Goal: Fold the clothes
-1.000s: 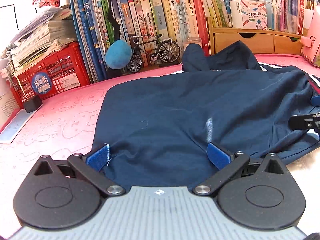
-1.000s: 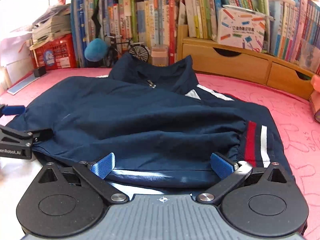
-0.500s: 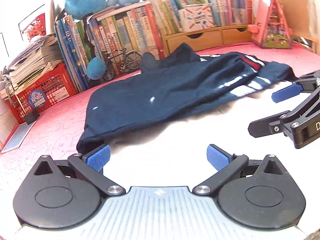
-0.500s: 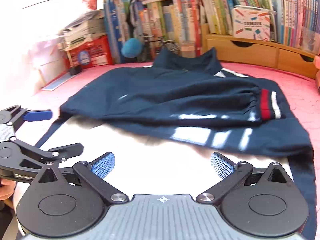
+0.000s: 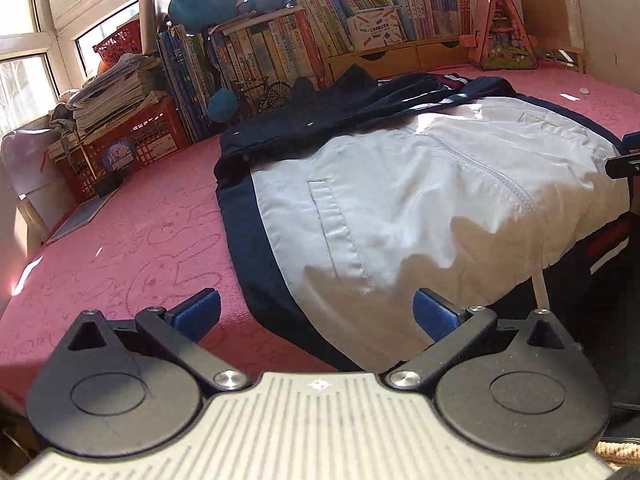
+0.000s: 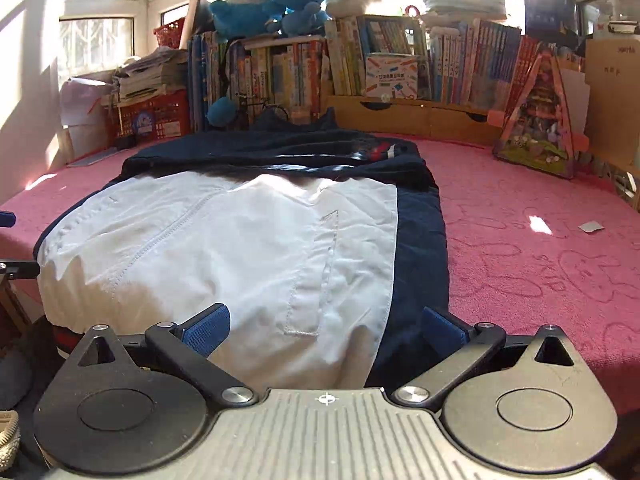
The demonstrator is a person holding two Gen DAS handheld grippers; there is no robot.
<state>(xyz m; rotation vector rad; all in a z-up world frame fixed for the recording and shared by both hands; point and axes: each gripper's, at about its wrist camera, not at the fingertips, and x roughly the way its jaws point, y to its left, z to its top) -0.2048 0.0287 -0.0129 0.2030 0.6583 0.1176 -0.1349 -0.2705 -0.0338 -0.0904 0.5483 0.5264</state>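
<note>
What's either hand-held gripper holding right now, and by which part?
Nothing. The left hand-held gripper and the right hand-held gripper are both open at the near hem of the jacket; no fabric is pinched.

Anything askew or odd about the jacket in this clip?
Yes. The jacket overhangs the near edge of the pink surface, its hem drooping off. A small grey scrap lies loose on the right.

Pink worktop (image 5: pixel 132 240), rabbit outlines pressed into its cover, carries the navy-and-white jacket (image 5: pixel 400 200), its near hem drooping over the front edge; red crate (image 5: pixel 132 140), books (image 5: pixel 256 60) and wooden drawers (image 6: pixel 420 118) line the back.
</note>
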